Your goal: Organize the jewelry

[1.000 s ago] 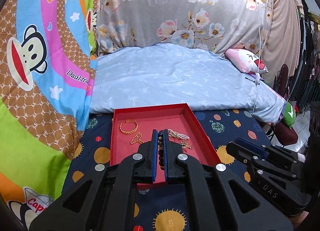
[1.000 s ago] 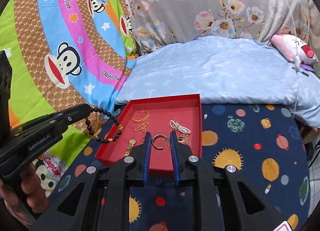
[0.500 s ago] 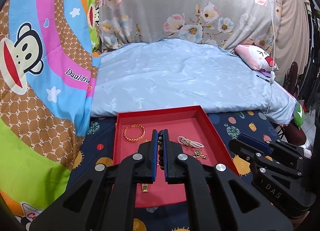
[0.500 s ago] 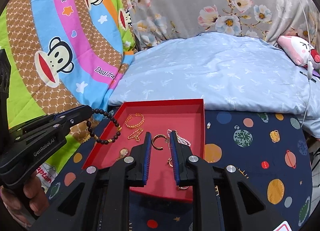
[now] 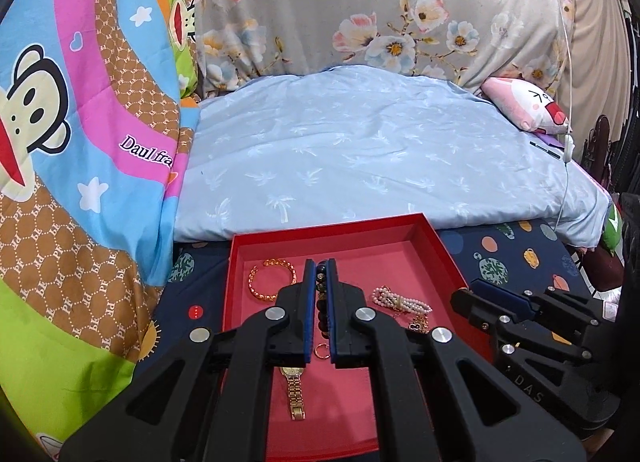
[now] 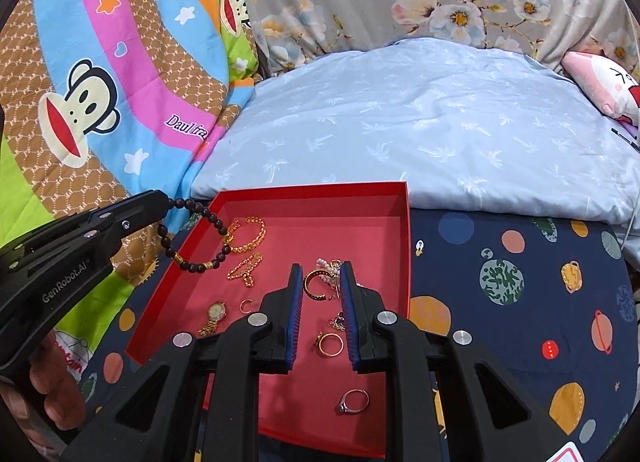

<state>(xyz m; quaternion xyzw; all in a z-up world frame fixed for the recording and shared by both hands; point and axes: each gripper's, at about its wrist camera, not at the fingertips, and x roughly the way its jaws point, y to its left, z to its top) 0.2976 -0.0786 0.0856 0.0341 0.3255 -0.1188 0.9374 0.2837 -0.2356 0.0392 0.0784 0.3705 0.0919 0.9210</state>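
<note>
A red tray [image 5: 340, 238] [image 6: 312, 197] lies on the dark planet-print sheet and holds jewelry. My left gripper [image 5: 320, 266] is shut on a black bead bracelet [image 6: 200, 238] that hangs over the tray's left rim in the right wrist view; the beads [image 5: 321, 294] show between its pads. My right gripper [image 6: 320, 272] is open above the tray, its fingers on either side of a gold open hoop [image 6: 316, 286]. Also in the tray: a gold chain bracelet [image 5: 272, 280] [image 6: 250, 238], a pearl bracelet [image 5: 400, 300], a gold watch [image 5: 295, 390] [image 6: 214, 316], gold rings [image 6: 330, 344] and a stone ring [image 6: 354, 402].
A pale blue pillow [image 5: 360, 153] lies right behind the tray. A monkey-print quilt [image 5: 80, 141] rises at the left, a floral cushion [image 5: 380, 9] at the back. A pink plush [image 5: 528, 105] and a white cable [image 5: 568, 141] are at the right.
Both grippers have moved forward and down over the tray, which now fills more of each view. The left one still holds the bead bracelet; the right one stays open.
</note>
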